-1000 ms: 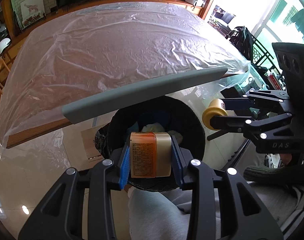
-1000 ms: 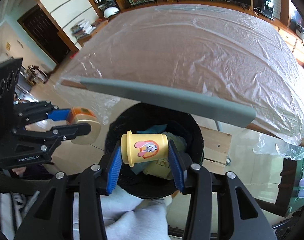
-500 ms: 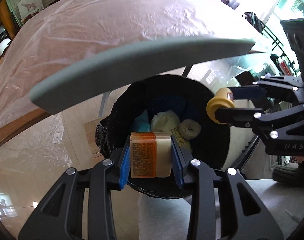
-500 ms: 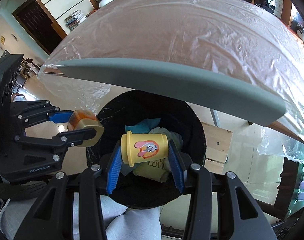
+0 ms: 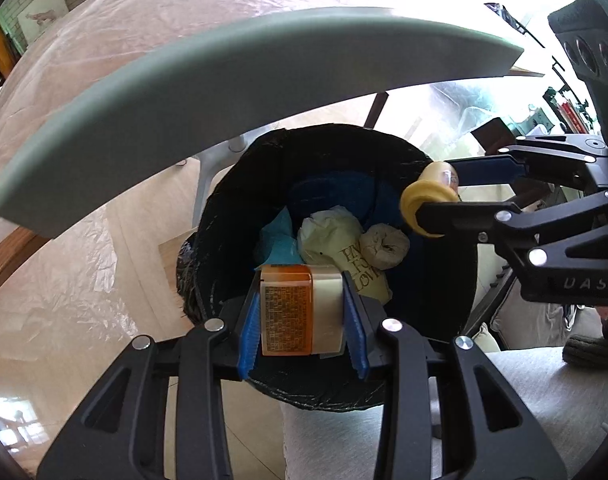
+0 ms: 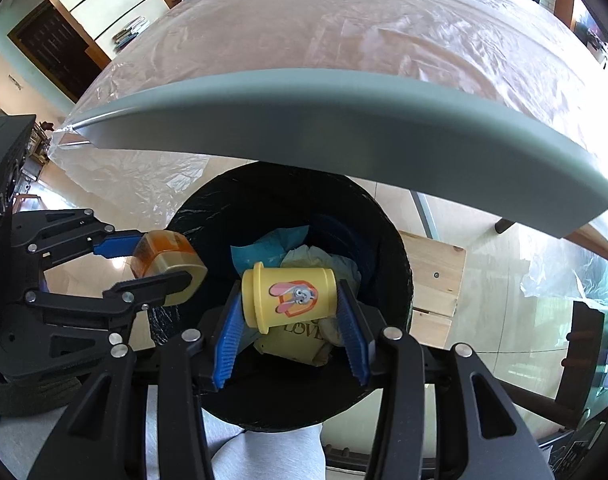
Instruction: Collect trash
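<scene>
Pointed steeply down over the round black-lined trash bin (image 5: 231,216), both tools side by side. In the left wrist view, left gripper (image 5: 301,312) with its blue ribbed pads flanking the squat orange-and-cream plastic jar (image 5: 299,312); jaws opening, jar between the pads, a slight gap showing at the cream end, contact on the orange side hard to judge. In the right wrist view, right gripper (image 6: 289,312) holding the small yellow plastic cup with a rabbit sticker (image 6: 289,298) on its side between the blue pads; jaws opening there too, narrow gaps visible at both ends of the cup. Grey-trousered legs (image 6: 263,456) of the person just below the bin's near rim. Deeper in the bin, a crumpled pale yellow bag with printed lettering (image 5: 336,248), a teal scrap (image 5: 277,240) and a balled beige paper wad (image 5: 386,246). Above the bin's far rim, a grey-green curved chair back (image 5: 231,92). Beyond that, a wooden table under clear plastic sheeting (image 6: 344,32)
</scene>
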Demonstrator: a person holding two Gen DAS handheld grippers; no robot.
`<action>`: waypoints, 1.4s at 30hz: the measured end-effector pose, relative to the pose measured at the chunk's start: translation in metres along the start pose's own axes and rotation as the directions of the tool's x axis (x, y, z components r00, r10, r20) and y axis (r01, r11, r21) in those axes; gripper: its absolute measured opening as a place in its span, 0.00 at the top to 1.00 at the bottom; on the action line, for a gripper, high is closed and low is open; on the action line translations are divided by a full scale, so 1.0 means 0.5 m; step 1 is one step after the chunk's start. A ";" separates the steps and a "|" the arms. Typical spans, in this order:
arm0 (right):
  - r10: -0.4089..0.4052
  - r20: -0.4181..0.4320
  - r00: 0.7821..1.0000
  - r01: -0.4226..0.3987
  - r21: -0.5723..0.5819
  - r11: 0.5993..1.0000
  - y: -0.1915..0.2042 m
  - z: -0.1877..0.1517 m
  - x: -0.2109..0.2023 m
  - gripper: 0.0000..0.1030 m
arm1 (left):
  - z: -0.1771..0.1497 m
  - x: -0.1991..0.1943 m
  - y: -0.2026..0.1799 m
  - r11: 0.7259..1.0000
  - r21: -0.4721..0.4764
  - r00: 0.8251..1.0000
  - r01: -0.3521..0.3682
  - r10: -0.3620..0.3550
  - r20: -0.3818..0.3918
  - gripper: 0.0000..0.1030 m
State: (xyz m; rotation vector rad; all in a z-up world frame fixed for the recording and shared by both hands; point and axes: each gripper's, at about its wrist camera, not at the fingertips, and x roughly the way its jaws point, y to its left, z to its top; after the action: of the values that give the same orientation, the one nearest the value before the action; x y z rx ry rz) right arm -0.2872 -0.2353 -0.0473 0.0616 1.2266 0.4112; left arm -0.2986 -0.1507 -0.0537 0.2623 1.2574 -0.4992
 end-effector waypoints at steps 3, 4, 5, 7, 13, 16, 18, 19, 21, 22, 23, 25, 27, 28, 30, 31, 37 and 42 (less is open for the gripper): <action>0.014 0.019 1.000 -0.015 0.030 0.999 -0.009 -0.003 -0.005 0.18 | 0.004 -0.013 0.005 1.000 -0.022 0.999 0.020 -0.020 0.038 0.23; 0.018 0.018 1.000 -0.019 0.041 0.999 -0.013 -0.004 -0.007 0.18 | 0.005 -0.014 0.008 0.999 -0.030 0.999 0.023 -0.022 0.040 0.23; 0.013 0.015 1.000 -0.014 0.046 0.999 -0.016 -0.003 -0.008 0.18 | 0.007 -0.014 0.011 0.999 -0.038 0.999 0.035 -0.034 0.036 0.23; 0.006 0.007 1.000 -0.007 0.051 0.999 -0.019 -0.003 -0.010 0.18 | 0.007 -0.015 0.017 0.998 -0.048 0.998 0.051 -0.050 0.027 0.23; 0.002 0.004 1.000 -0.002 -0.027 1.000 -0.008 -0.009 -0.094 0.18 | -0.003 -0.080 0.017 0.998 -0.024 0.997 0.056 -0.054 0.051 0.23; -0.011 0.111 0.994 0.022 -0.091 0.996 0.006 0.007 -0.195 0.16 | 0.012 -0.188 0.030 0.999 -0.019 0.983 0.051 -0.047 0.176 0.22; -0.046 0.196 0.980 0.066 -0.096 0.993 -0.004 0.030 -0.247 0.09 | 0.037 -0.244 0.055 0.999 -0.039 0.965 0.014 -0.004 0.263 0.08; -0.074 0.246 0.967 0.096 -0.081 0.992 -0.017 0.052 -0.272 0.06 | 0.055 -0.271 0.077 0.998 -0.063 0.948 -0.007 0.026 0.317 0.08; -0.106 0.324 0.940 0.126 -0.039 0.991 -0.055 0.108 -0.302 0.04 | 0.092 -0.301 0.124 0.993 -0.116 0.924 -0.019 0.062 0.377 0.08; -0.125 0.343 0.931 0.140 -0.020 0.990 -0.072 0.130 -0.306 0.04 | 0.111 -0.307 0.147 0.989 -0.145 0.917 -0.026 0.082 0.391 0.08; -0.152 0.364 0.919 0.164 -0.002 0.986 -0.094 0.162 -0.307 0.04 | 0.136 -0.310 0.176 0.982 -0.185 0.908 -0.045 0.118 0.403 0.08; -0.211 0.393 0.895 0.220 0.024 0.975 -0.143 0.228 -0.294 0.04 | 0.182 -0.299 0.230 0.967 -0.245 0.890 -0.071 0.172 0.422 0.08; -0.254 0.404 0.879 0.254 0.055 0.966 -0.186 0.281 -0.273 0.04 | 0.221 -0.276 0.278 0.949 -0.300 0.886 -0.091 0.215 0.412 0.08; -0.285 0.404 0.869 0.277 0.080 0.958 -0.217 0.315 -0.256 0.04 | 0.235 -0.264 0.299 0.943 -0.317 0.884 -0.098 0.229 0.408 0.08; -0.316 0.392 0.864 0.298 0.108 0.948 -0.261 0.356 -0.228 0.04 | 0.274 -0.228 0.351 0.929 -0.355 0.889 -0.109 0.251 0.383 0.08; -0.325 0.384 0.864 0.303 0.120 0.945 -0.278 0.372 -0.217 0.04 | 0.283 -0.215 0.372 0.926 -0.362 0.892 -0.108 0.251 0.376 0.08; -0.356 0.320 0.878 0.307 0.195 0.932 -0.390 0.449 -0.151 0.04 | 0.346 -0.146 0.483 0.888 -0.444 0.903 -0.121 0.284 0.323 0.08; -0.369 0.289 0.883 0.304 0.247 0.920 -0.444 0.456 -0.123 0.04 | 0.363 -0.103 0.542 0.872 -0.471 0.910 -0.132 0.294 0.291 0.08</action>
State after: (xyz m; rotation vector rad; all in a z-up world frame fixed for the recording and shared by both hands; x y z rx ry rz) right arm -0.0330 -0.4220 0.0283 0.0788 0.9152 -0.0299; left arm -0.0232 0.0123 0.0277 -0.0750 0.9372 -0.0474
